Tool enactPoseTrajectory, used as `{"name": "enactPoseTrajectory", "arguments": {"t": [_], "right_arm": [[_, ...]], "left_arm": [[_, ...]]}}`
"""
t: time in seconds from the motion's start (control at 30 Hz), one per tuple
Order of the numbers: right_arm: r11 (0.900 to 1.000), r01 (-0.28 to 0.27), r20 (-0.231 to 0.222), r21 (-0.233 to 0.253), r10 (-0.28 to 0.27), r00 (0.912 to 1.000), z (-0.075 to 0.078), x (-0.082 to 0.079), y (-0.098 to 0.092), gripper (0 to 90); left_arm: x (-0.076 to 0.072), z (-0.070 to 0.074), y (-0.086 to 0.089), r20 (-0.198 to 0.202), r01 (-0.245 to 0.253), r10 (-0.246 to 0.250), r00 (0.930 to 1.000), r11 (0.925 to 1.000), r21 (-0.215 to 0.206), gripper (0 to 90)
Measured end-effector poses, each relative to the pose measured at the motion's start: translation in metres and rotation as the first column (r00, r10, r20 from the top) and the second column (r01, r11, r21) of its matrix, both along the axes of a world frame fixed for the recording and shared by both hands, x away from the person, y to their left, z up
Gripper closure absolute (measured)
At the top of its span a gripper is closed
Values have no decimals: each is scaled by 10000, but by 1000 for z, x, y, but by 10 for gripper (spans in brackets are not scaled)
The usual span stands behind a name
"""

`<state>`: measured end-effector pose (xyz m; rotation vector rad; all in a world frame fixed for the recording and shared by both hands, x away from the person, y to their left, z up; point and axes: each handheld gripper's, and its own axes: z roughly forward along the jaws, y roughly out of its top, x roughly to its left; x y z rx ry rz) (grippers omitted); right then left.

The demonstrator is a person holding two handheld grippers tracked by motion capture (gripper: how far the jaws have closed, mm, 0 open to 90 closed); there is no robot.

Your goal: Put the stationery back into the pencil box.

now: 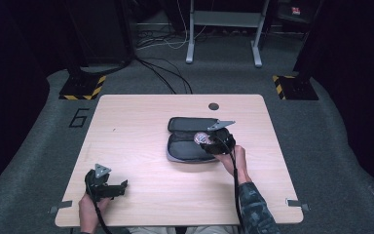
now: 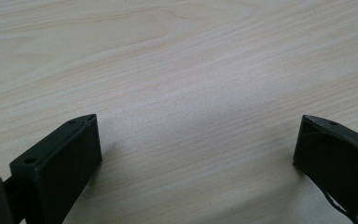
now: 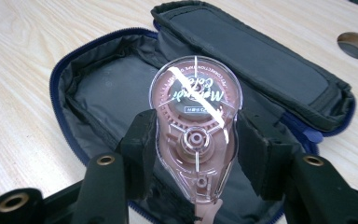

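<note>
- Here, in the high view, the right gripper (image 1: 209,140) hangs over the open pencil case (image 1: 195,139), which lies right of the middle of the table (image 1: 136,146) with its long axis running left to right and its lid folded toward the far side. A small pinkish thing sits between the jaws: the correction tape dispenser (image 1: 200,138). The left gripper (image 1: 121,187) rests near the front left corner, well apart from the case, so the right hand is plainly the nearer one.
- In the left gripper view, the left gripper (image 2: 198,140) has its jaws spread wide with nothing between them, and bare wood lies beneath them.
- In the right gripper view, the right gripper (image 3: 191,154) is clamped on the correction tape dispenser (image 3: 196,126), one jaw pressing each flat side. The dispenser's long axis runs along the jaws, rounded end away from the hand and narrow tip toward it. The near compartment of the pencil case (image 3: 98,88) lies straight beyond and below the dispenser, the lid further off. I judge the coming move to be either a short lowering into that compartment or a lift clear of it; the dispenser's axis looks to lie across the case's length.
</note>
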<state>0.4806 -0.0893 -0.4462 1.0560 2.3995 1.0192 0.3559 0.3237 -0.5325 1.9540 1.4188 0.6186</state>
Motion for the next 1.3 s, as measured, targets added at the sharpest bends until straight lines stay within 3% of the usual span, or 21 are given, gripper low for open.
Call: {"name": "enactPoseTrajectory", "arguments": {"t": [0.57, 0.87, 1.3], "right_arm": [[9997, 102, -828, -241, -122, 9965, -25, 13, 22, 495], [9983, 429, -1078, -405, -470, 9931, -37, 18, 30, 494], [9975, 329, -1130, -630, -399, 9928, -43, 20, 37, 493]], "left_arm": [[0, 0, 0, 1, 3, -3, 10000, 10000, -2, 6], [0, 0, 0, -1, 2, -2, 10000, 10000, 1, 6], [0, 0, 0, 6, -6, 6, 10000, 10000, -4, 6]]}}
